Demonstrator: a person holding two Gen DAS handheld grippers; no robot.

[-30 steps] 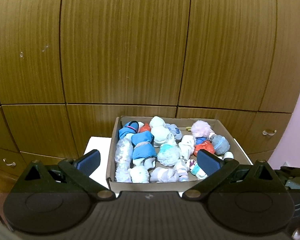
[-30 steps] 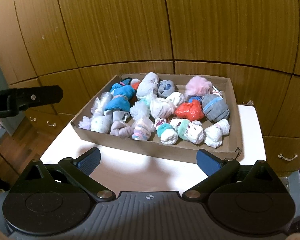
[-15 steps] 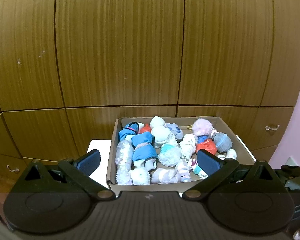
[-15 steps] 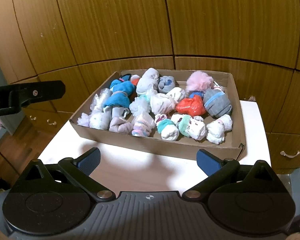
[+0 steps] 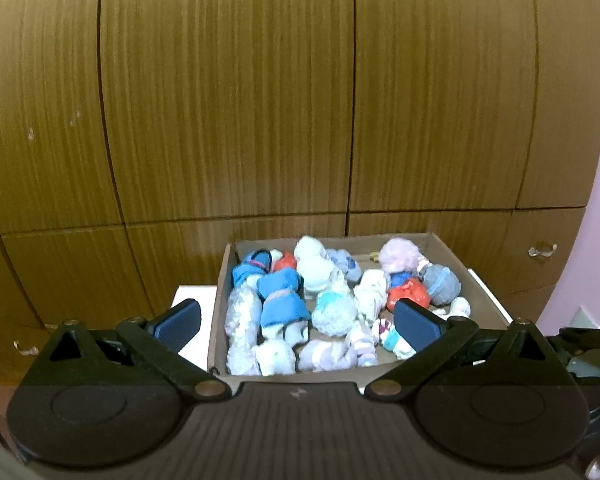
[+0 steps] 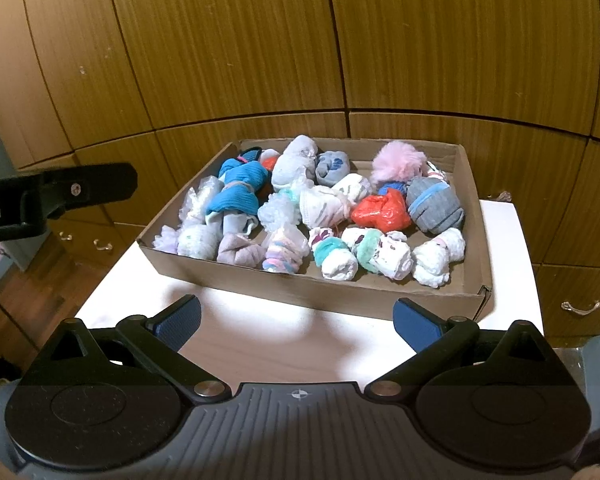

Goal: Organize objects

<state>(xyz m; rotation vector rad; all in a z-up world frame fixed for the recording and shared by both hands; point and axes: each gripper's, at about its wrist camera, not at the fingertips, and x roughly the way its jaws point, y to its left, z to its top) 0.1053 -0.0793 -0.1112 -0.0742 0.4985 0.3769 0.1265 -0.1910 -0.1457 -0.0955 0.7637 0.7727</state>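
Wooden cabinet doors (image 6: 260,40) back the white bench (image 6: 260,332) where the cardboard box (image 6: 340,292) of balled socks (image 6: 236,200) lies crosswise ahead of both my empty, spread grippers, my right gripper (image 6: 296,322) probably nearer than my left gripper (image 5: 296,320).

Near wall of the shallow brown cardboard box (image 5: 300,378) is largely covered by the left gripper (image 5: 296,318) body in the left wrist view; the rolled sock bundles (image 5: 260,356) in the front row are cut off at the bottom. The white tabletop (image 5: 188,300) is seen only as slivers there. The black left gripper arm (image 6: 52,196) is cropped by the right wrist view's left edge, its white lettering truncated. Prints on the small white sock rolls (image 6: 388,256) are too small to be resolved. The silver drawer handles (image 6: 580,307) are blurred.
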